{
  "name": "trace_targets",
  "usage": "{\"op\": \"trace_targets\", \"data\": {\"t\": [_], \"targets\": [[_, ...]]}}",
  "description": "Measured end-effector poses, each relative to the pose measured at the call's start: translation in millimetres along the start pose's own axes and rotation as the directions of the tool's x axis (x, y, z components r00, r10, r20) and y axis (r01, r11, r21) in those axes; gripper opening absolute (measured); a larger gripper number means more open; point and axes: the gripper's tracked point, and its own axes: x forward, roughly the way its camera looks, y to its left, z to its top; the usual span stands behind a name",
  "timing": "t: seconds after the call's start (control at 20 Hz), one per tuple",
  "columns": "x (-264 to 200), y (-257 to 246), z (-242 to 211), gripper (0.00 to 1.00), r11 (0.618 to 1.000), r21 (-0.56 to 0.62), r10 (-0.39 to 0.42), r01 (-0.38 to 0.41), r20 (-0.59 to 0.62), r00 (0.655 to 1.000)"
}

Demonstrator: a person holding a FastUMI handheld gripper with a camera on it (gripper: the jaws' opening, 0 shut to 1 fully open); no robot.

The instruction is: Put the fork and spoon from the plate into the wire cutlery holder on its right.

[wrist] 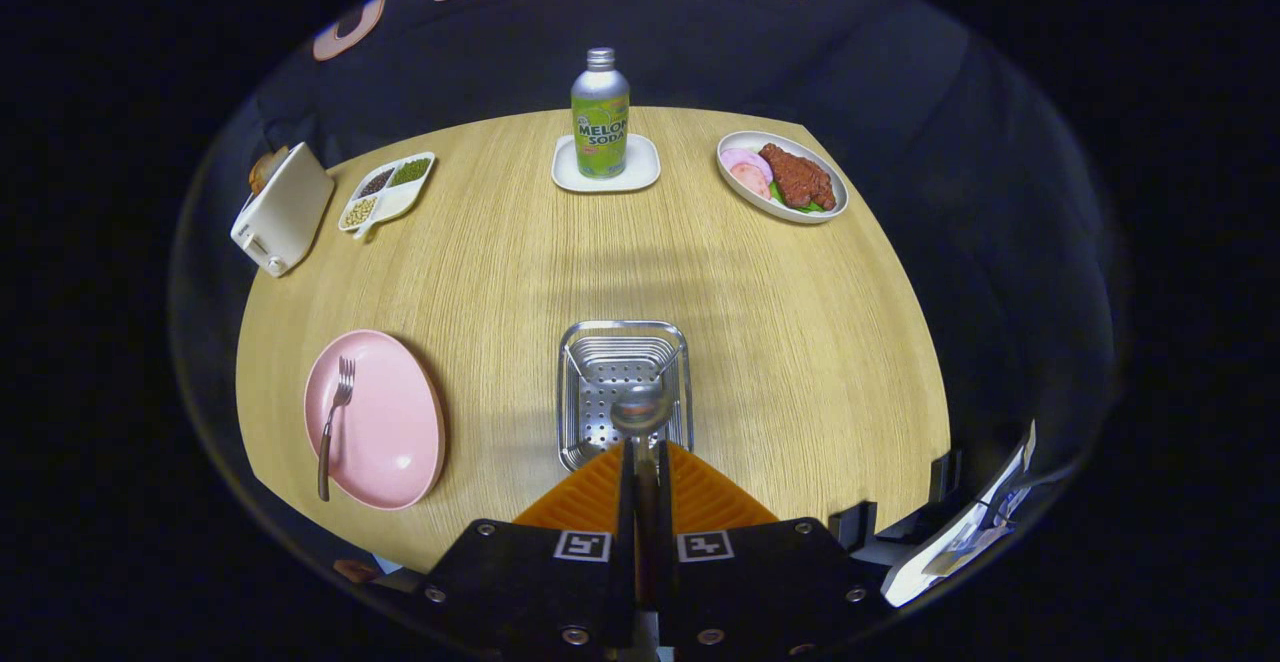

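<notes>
My gripper (644,454) is shut on the spoon's handle, its orange fingers (590,492) pressed close together. The spoon (641,408) sticks forward from the fingertips, and its bowl hangs over the near part of the metal cutlery holder (572,362), which has a perforated bottom. Left of the holder sits the pink plate (395,432). A fork (334,422) lies along the plate's left side, tines pointing away from me and the handle reaching past the near rim.
A green soda bottle (600,117) stands on a white coaster at the table's far middle. A plate of food (782,177) is at the far right, a divided dish of beans (388,192) and a white toaster (282,210) at the far left.
</notes>
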Motion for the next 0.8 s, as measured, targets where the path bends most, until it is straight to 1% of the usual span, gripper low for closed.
{"op": "trace_targets", "data": {"t": [0.1, 0.2, 0.3, 0.35, 0.4, 0.5, 0.65, 0.7, 0.75, 0.8], "targets": [[-3.2, -3.8, 10.9, 0.1, 1.0, -0.003, -0.013, 0.013, 0.041, 0.999], [-8.3, -3.7, 25.8, 0.1, 1.0, 0.016, -0.006, 0.004, 0.105, 0.995], [-19.7, -4.9, 46.6, 0.1, 0.999, 0.034, -0.003, -0.004, 0.203, 0.979], [-27.9, -3.5, 60.7, 0.09, 0.999, 0.052, 0.0, -0.014, 0.265, 0.964], [-38.4, -2.0, 72.2, 0.09, 0.997, 0.069, 0.006, -0.03, 0.323, 0.947], [-60.4, -4.3, 96.6, 0.11, 0.994, 0.102, -0.004, -0.046, 0.44, 0.898], [-90.0, -9.2, 123.5, 0.18, 0.991, 0.129, -0.05, -0.03, 0.573, 0.818], [-99.0, -5.8, 128.8, 0.21, 0.991, 0.134, -0.058, -0.031, 0.607, 0.793], [-109.8, -3.1, 136.5, 0.29, 0.99, 0.137, -0.058, -0.041, 0.644, 0.763], [-122.3, -2.2, 144.2, 0.34, 0.989, 0.14, -0.064, -0.044, 0.68, 0.731]]}}
